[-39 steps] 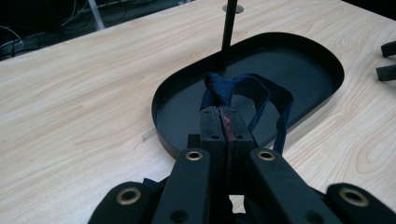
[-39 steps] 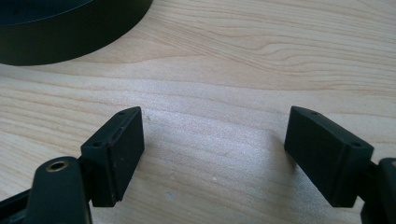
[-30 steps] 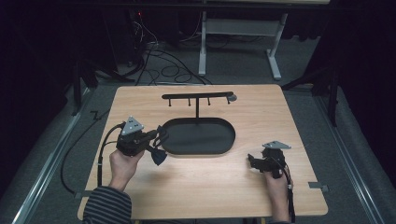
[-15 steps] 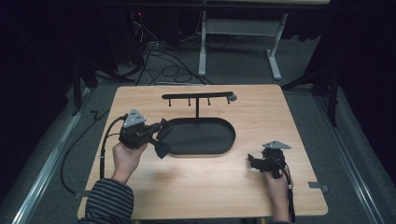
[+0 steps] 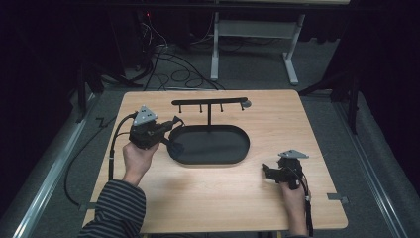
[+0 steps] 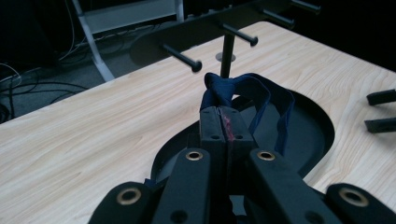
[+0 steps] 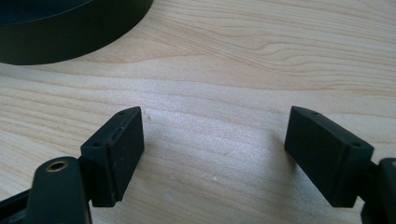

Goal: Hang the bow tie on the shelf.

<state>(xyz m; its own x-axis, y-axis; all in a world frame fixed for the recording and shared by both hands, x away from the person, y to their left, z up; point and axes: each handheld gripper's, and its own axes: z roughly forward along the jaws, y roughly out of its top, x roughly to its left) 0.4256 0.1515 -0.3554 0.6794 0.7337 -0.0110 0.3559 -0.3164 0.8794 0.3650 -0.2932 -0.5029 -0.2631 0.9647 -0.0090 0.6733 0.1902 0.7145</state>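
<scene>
My left gripper [image 5: 172,133] is shut on a dark blue fabric loop [image 6: 256,89], pinched between its pads, and the loop's free end stands up past the tips. A part of the loop [image 5: 176,148] hangs over the left end of the black oval tray [image 5: 214,161]. Behind the tray stands a black rack [image 5: 209,102] with several pegs; its pegs [image 6: 183,54] lie just beyond the held loop. My right gripper [image 5: 268,173] rests low on the wooden table at the right, jaws open with bare wood between them [image 7: 212,127].
The tray wall [image 7: 70,32] lies ahead and left of the right gripper. The table's edges [image 5: 317,148] drop to a dark carpeted floor with cables and a metal frame at the back.
My left gripper has risen and moved away from the person, toward the rack, carrying the blue loop with it. The right gripper has stayed where it was.
</scene>
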